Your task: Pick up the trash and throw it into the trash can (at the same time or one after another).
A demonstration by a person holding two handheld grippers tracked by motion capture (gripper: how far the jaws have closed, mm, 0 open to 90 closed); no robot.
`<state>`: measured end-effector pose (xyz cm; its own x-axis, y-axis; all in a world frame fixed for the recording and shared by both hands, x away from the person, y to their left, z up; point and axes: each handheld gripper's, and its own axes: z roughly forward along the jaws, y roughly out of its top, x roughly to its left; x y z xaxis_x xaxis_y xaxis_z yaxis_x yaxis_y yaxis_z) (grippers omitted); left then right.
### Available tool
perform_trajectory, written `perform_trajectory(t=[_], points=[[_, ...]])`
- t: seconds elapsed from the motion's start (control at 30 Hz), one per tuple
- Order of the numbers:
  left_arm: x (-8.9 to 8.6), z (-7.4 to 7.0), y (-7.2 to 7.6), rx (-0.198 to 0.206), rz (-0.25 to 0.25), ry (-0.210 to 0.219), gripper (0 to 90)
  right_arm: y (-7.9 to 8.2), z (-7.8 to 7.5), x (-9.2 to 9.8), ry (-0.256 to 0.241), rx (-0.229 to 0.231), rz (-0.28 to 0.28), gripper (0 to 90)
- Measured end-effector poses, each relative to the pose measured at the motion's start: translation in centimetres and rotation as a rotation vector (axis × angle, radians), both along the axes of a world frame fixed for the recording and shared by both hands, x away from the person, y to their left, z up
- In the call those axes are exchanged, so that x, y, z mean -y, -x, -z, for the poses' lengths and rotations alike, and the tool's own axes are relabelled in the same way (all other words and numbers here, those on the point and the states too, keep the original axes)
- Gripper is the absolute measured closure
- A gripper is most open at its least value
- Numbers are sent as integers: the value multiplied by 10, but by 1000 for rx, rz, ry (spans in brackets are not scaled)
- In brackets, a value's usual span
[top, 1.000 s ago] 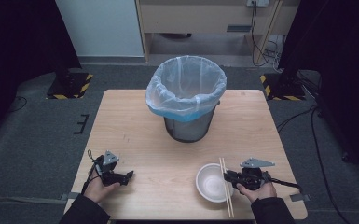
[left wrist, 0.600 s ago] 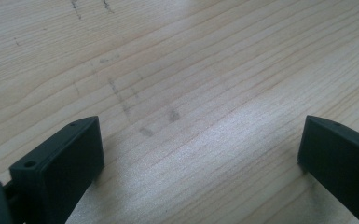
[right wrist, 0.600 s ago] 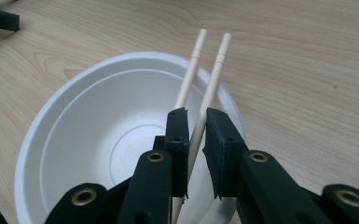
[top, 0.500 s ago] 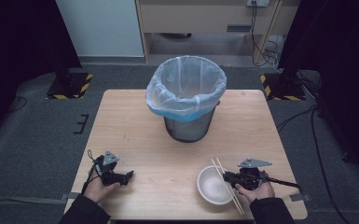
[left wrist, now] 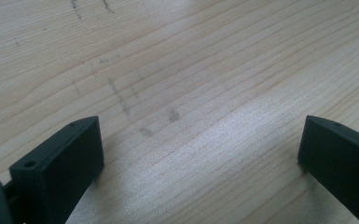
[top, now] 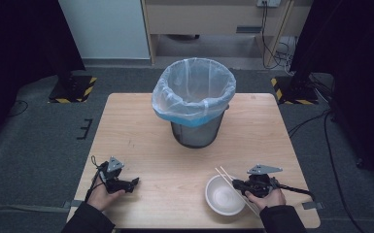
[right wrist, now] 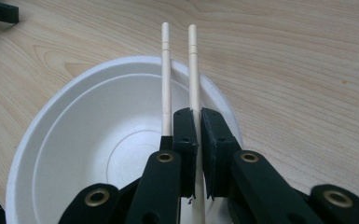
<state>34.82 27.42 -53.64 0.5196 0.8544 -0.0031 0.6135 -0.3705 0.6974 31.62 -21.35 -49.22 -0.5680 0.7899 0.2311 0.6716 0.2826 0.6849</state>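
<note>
Right gripper (right wrist: 195, 140) pinches one unmarked chopstick (right wrist: 193, 65) over bowl (right wrist: 74, 140).

Resting low in the left hand, black two-jaw left gripper (top: 135, 182), jaws gaping wide. Clamping nearly shut, black two-jaw right gripper (right wrist: 196, 122), held level in the right hand.

Left gripper (top: 135, 182): black body, grey three-cornered plate on top, thin black cable looping behind; blunt matte-black jaws, one small hole near each tip. Right gripper (right wrist: 196, 122): same build, black cable trailing outward; brass-ringed pivot screws on the jaw arms. Sleeves (top: 88, 221): dark, both arms.
</note>
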Motion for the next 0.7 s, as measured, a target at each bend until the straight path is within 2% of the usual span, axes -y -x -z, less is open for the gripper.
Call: perform_trajectory(t=[0.17, 0.5, 0.6, 0.7], points=[[0, 0, 0, 0, 0, 0, 0, 0, -1, 0, -7, -1, -1, 856], [0, 0, 0, 0, 0, 0, 0, 0, -9, 5, -57, 25, 8, 857], [0, 0, 0, 0, 0, 0, 0, 0, -12, 7, -66, 35, 14, 857], [0, 0, 0, 0, 0, 0, 0, 0, -19, 8, -89, 71, 16, 857]])
